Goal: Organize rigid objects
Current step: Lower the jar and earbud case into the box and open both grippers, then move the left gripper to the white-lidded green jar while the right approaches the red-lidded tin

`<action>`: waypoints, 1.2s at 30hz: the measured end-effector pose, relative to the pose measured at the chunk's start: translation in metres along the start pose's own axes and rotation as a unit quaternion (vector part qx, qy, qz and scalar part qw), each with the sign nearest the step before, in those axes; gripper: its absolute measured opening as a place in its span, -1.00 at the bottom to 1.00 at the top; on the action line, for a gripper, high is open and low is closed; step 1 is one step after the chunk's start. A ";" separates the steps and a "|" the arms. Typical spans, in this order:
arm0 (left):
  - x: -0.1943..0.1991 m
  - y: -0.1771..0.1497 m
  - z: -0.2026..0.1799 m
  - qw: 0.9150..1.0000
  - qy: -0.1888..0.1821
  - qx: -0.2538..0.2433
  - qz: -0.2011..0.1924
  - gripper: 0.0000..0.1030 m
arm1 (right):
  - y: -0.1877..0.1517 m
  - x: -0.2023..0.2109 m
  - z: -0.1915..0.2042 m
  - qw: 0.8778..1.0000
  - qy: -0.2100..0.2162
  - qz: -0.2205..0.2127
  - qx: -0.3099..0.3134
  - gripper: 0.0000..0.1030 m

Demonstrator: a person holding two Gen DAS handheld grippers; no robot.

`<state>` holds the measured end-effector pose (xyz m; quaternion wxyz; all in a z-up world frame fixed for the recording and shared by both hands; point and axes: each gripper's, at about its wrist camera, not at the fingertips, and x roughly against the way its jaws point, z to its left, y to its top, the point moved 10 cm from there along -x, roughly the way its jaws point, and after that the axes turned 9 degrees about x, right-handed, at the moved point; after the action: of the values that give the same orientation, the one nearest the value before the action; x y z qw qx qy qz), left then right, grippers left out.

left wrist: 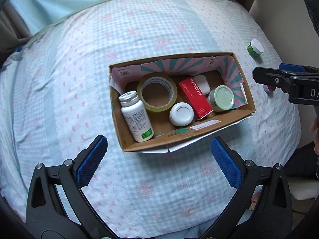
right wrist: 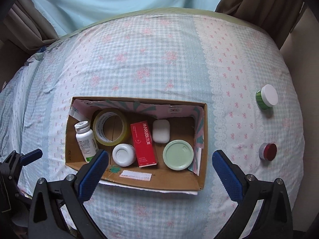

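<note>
An open cardboard box (left wrist: 201,132) (right wrist: 179,180) sits on the bed. It holds a white pill bottle (left wrist: 136,117) (right wrist: 85,141), a tape roll (left wrist: 157,91) (right wrist: 110,127), a white-lidded jar (left wrist: 181,114) (right wrist: 123,155), a red carton (left wrist: 196,97) (right wrist: 144,143), a white case (left wrist: 202,82) (right wrist: 161,130) and a green-lidded jar (left wrist: 221,98) (right wrist: 178,155). A green jar with a white lid (left wrist: 255,48) (right wrist: 267,96) and a red-lidded jar (right wrist: 268,151) lie on the bed right of the box. My left gripper (left wrist: 159,157) is open and empty, near the box's front. My right gripper (right wrist: 160,169) is open and empty over the box's front wall.
The bed has a checked blue and pink cover (left wrist: 79,63) (right wrist: 151,59). Brown curtains (right wrist: 30,25) and a pale blue curtain (right wrist: 119,2) hang behind it. The bed's right edge (right wrist: 295,99) is close to the loose jars.
</note>
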<state>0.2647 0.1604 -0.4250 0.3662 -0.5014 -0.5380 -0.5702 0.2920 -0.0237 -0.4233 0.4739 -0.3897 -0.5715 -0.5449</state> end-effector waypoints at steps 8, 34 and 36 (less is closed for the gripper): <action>0.070 0.004 -0.039 0.996 -0.029 -0.037 -0.071 0.99 | -0.042 0.076 -0.005 0.999 -0.029 -0.026 0.016 1.00; 0.025 0.065 -0.350 0.985 0.010 -0.144 -0.095 1.00 | -0.155 0.110 -0.288 0.997 -0.044 -0.053 -0.047 1.00; 0.008 0.072 -0.368 0.985 0.002 -0.154 -0.082 1.00 | -0.158 0.102 -0.301 0.997 -0.041 -0.047 -0.048 1.00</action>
<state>0.2666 -0.2110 -0.3694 0.2378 -0.5050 -0.4820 -0.6753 0.1500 -0.3457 -0.3782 0.4040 -0.4069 -0.5814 -0.5772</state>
